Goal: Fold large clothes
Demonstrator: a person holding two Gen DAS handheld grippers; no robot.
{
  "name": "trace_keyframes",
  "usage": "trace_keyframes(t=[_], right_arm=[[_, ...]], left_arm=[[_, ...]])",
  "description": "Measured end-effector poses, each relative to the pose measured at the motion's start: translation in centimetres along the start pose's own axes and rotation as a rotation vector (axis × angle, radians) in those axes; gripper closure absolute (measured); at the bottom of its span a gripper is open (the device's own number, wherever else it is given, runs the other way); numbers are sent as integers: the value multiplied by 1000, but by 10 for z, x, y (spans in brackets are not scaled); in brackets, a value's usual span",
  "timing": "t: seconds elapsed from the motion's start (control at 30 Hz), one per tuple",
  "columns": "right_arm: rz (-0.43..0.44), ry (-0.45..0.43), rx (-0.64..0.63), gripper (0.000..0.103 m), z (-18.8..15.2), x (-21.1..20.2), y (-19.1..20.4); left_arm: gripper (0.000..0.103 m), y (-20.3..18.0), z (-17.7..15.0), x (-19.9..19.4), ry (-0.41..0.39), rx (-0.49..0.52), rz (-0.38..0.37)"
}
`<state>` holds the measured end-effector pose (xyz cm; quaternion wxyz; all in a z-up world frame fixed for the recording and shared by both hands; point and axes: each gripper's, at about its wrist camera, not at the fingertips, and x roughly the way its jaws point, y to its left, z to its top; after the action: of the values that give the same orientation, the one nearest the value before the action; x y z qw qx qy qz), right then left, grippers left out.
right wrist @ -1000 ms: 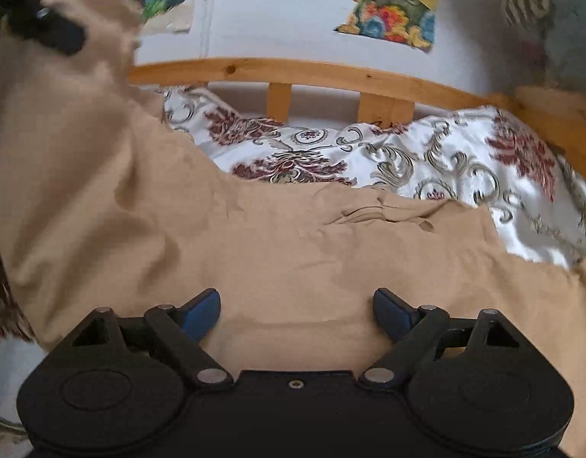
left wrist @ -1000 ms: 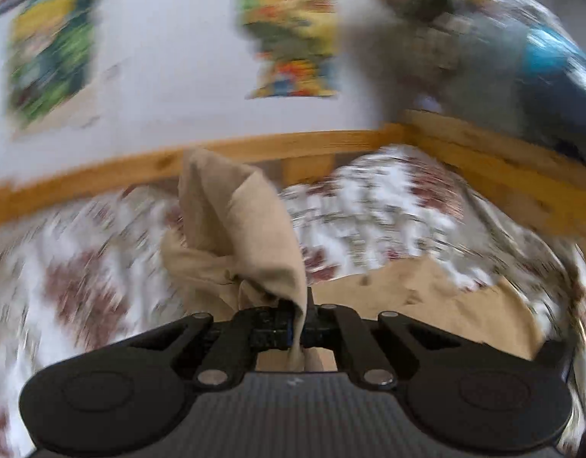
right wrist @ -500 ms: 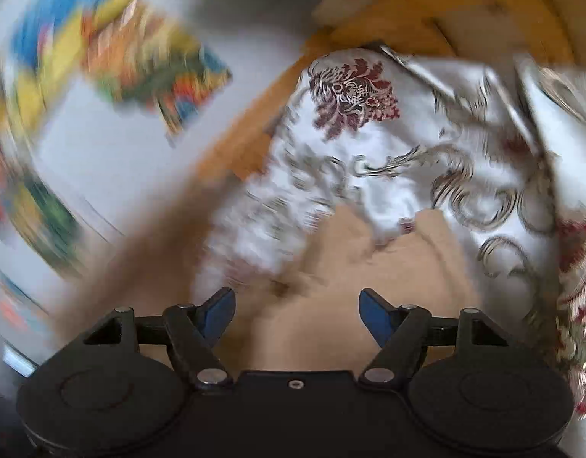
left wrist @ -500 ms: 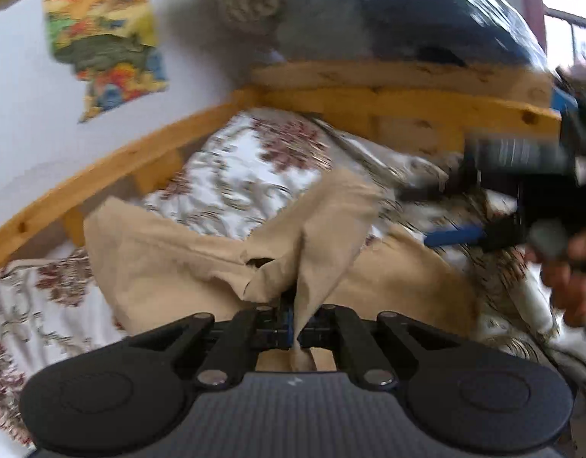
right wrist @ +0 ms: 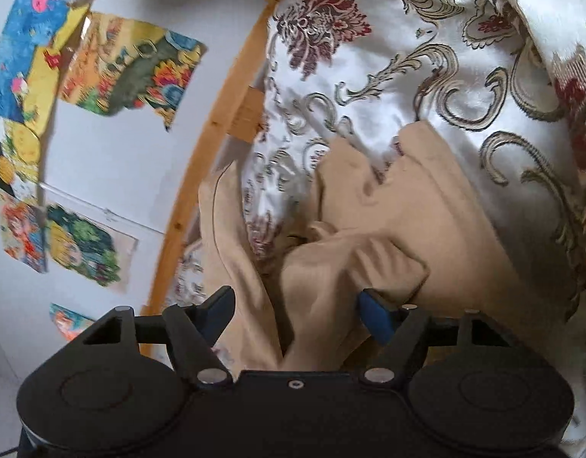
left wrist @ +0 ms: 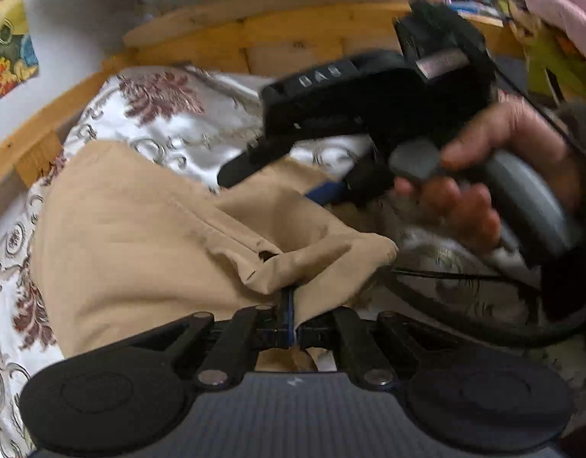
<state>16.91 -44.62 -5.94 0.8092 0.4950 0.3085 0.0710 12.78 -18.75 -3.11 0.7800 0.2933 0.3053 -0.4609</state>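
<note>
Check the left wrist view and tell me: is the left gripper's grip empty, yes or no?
No: the left gripper is shut on a fold of the tan garment.

Garment [left wrist: 140, 229] on bedspread [left wrist: 171, 114]; bed frame [left wrist: 293, 42] behind; posters [right wrist: 132, 72] on wall [right wrist: 113, 160].

2 grippers [left wrist: 289, 313], 1 tan garment [left wrist: 140, 236] — 1 bedspread [right wrist: 426, 57].

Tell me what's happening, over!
Left gripper shut on tan trousers. Right gripper open, closing around a fold. Nothing in the way on the bedspread.
</note>
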Motion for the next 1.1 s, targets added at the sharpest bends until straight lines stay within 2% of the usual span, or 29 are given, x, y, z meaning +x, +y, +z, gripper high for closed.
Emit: trace_keyframes(t=[0.13,0.17,0.2,0.33,0.43,0.5,0.53,0.6,0.67,0.73,0.87,0.9,0.93,1.0,1.07,1.1], right_arm=[[-23,22,-29,26,-4,8,-3],[-18,22,-38,20,-6,11,-4],[-9,18,-59,18,-8,13,-2],[-35,12,-200,18,-14,27,13],[-92,18,-317,33,-21,33,25],[-138,12,-399,50,-26,35,30],[-132,13,-407,55,-28,36,29],[-125,28,-407,71,-29,39,27],[-124,23,-429,77,-30,40,29],[-125,17,-454,84,-31,41,32],[-137,9,-504,89,-33,41,36],[-142,5,-507,90,-33,41,37],[-147,1,-515,90,-34,41,37],[-155,-3,-524,90,-35,41,37],[-158,-9,-535,90,-37,40,37],[-166,-14,-545,91,-38,40,39]], left_arm=[[101,-2,-9,9,11,-30,-20],[101,-1,-10,8,5,-38,-25],[99,-1,-10,7,-1,-41,-31],[97,-9,-14,3,-3,-21,-50],[97,-11,-17,0,-8,-17,-40],[97,-6,-18,0,-8,-59,-60],[96,-2,-19,0,-12,-86,-72],[94,4,-22,-2,-17,-121,-90],[91,9,-27,-12,-42,-158,-100],[77,15,-35,-25,-66,-198,-110],[61,35,-51,-54,-129,-294,-120],[51,42,-55,-61,-139,-327,-98],[46,48,-61,-69,-151,-371,-65],[43,61,-69,-78,-165,-453,-37],[34,76,-76,-84,-186,-549,-23],[26,82,-79,-86,-192,-593,6]])
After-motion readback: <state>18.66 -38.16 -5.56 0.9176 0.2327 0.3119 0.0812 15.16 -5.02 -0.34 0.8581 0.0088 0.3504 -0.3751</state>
